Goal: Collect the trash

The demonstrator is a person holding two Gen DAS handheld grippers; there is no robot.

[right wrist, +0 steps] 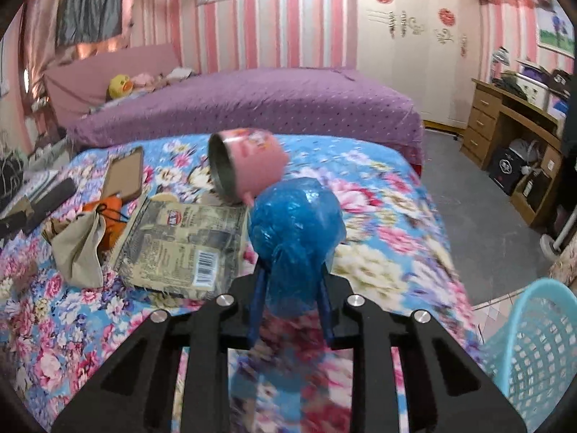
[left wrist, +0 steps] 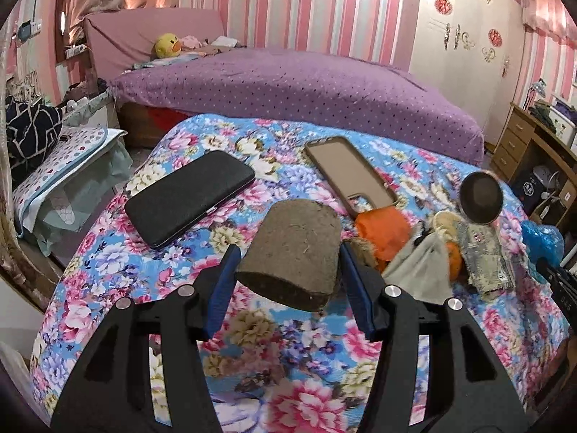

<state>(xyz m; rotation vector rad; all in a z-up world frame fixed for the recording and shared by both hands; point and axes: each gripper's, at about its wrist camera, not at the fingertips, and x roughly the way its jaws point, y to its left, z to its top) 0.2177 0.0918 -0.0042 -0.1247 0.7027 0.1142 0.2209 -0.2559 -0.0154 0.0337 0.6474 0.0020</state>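
Trash in both grasps: your left tongs (left wrist: 288, 270) clench a brown fibrous block (left wrist: 294, 252), lifted over the floral worktop (left wrist: 288, 379). Your right tongs (right wrist: 292, 299) pinch a crumpled blue plastic bag (right wrist: 295, 223) by its lower end, above the same cloth. Turquoise lattice basket (right wrist: 533, 342) stands low to your right, contents not visible. Pink cup (right wrist: 249, 160) lies tipped just behind the bag, beside a flattened printed packet (right wrist: 184, 241).
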